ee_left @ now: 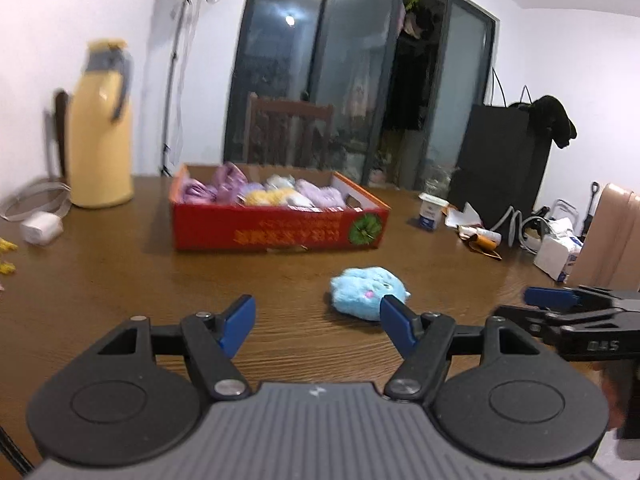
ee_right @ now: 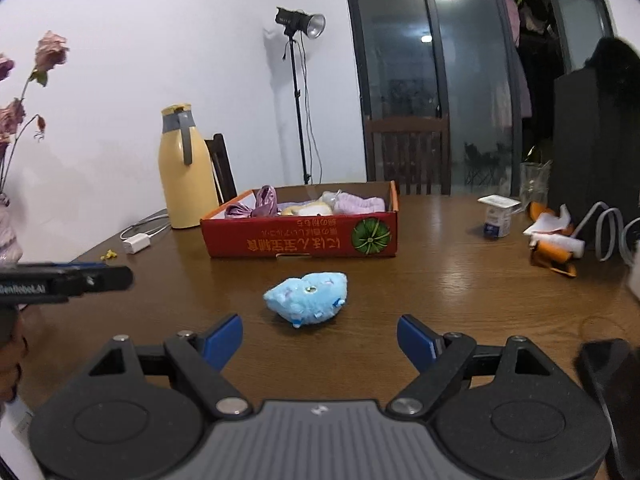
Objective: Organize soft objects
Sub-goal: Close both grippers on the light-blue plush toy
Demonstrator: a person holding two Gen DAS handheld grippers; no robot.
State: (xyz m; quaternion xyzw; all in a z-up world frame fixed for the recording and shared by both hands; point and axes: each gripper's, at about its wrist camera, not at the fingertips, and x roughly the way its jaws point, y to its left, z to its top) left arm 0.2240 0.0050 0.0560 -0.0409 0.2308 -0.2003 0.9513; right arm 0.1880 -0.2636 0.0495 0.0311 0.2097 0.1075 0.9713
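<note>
1. While both grippers hang above the brown wooden table (ee_right: 460,280), a light blue plush toy (ee_right: 307,297) lies on the bare wood, in front of the red cardboard box (ee_right: 300,236) and apart from it.
2. The left gripper (ee_left: 317,316) has its blue-tipped fingers (ee_left: 239,322) spread wide with nothing between them; in its own view the toy sits just beyond the right fingertip, which overlaps the toy's edge in the picture, though whether they touch cannot be told.
3. The right gripper (ee_right: 320,338) is likewise spread wide and holds nothing; seen from its camera, the toy lies ahead of the gap between the fingers, nearer the box than the fingertips are.
4. Inside the box lie several soft things in purple, yellow and white, including a shiny purple piece (ee_right: 264,202) near its left end.
5. Left of the box stands a tall yellow jug (ee_right: 186,168) with a grey handle, and a white charger (ee_right: 137,243) with its cable lies just in front of the jug.
6. Right of the box stands a small white cup (ee_right: 497,216), and further right lie crumpled orange and white wrappers (ee_right: 554,242).
7. Behind the box, past the table's far edge, stand a dark wooden chair (ee_right: 408,152) and a lamp on a stand (ee_right: 298,24).
</note>
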